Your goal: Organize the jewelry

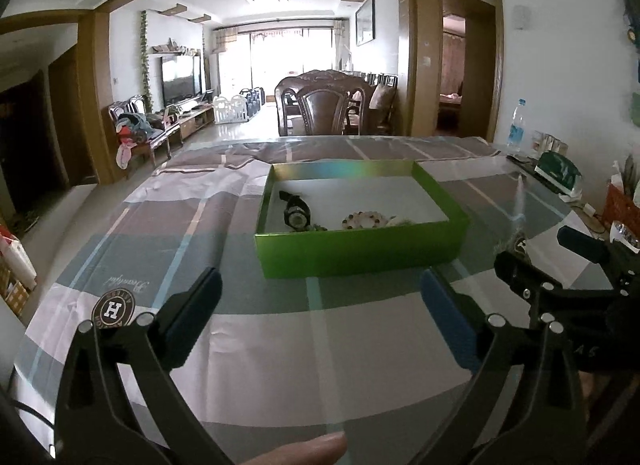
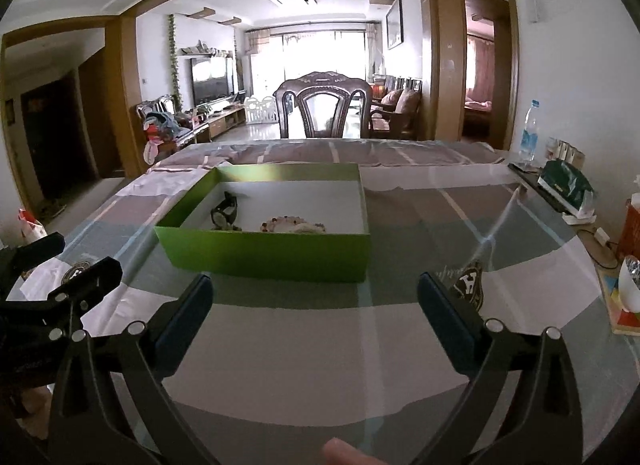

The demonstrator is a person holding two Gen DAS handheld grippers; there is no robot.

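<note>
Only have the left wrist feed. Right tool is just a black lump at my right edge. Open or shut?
Observer: The right tool is open, jaws wide apart, with only tablecloth between them.
Operator: Where is it relative to the green box?
Observer: The green box sits ahead, left of centre in the right wrist view. The tool stops short of its near wall, no contact.
Operator: Anything on the cloth beside it?
Observer: A round dark logo printed on the cloth, close on the tool's right side.
</note>
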